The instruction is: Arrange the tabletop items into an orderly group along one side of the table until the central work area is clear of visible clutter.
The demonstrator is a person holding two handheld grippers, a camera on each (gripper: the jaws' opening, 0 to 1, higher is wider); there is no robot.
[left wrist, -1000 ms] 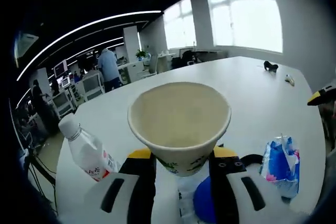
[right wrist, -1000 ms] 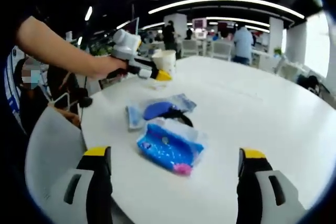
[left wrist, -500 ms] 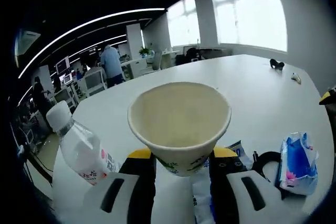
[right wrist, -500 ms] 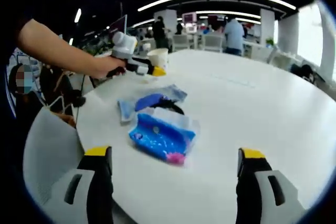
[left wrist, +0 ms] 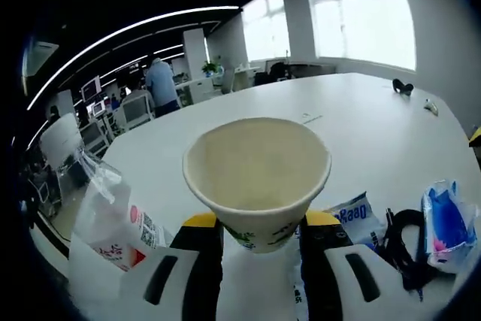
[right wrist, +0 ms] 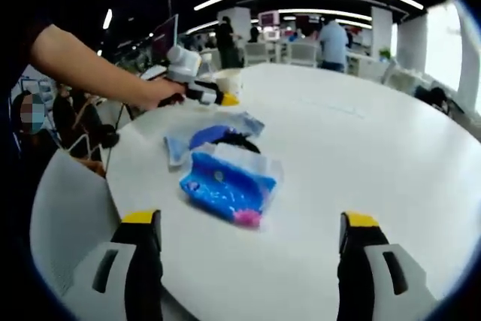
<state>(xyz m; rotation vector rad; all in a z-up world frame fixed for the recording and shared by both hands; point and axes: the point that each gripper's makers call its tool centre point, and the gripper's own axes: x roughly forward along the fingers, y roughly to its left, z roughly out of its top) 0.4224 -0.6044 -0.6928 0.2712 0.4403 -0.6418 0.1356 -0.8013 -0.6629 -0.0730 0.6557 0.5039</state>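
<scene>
My left gripper is shut on a cream paper cup, held upright over the white round table. A clear plastic bottle with a red-and-white label stands close at the cup's left. In the right gripper view the left gripper and the cup are at the table's far left edge, in a person's hand. My right gripper is open above the near edge of the table, just short of a crumpled blue packet.
A flat blue-and-white pack and a black cable lie behind the blue packet. Two small items sit far across the table. A grey chair stands by the table's near left edge.
The left gripper, still holding the cup, has drawn closer to the bottle, which now looms larger at its left. The right gripper has stayed open and barely shifted.
</scene>
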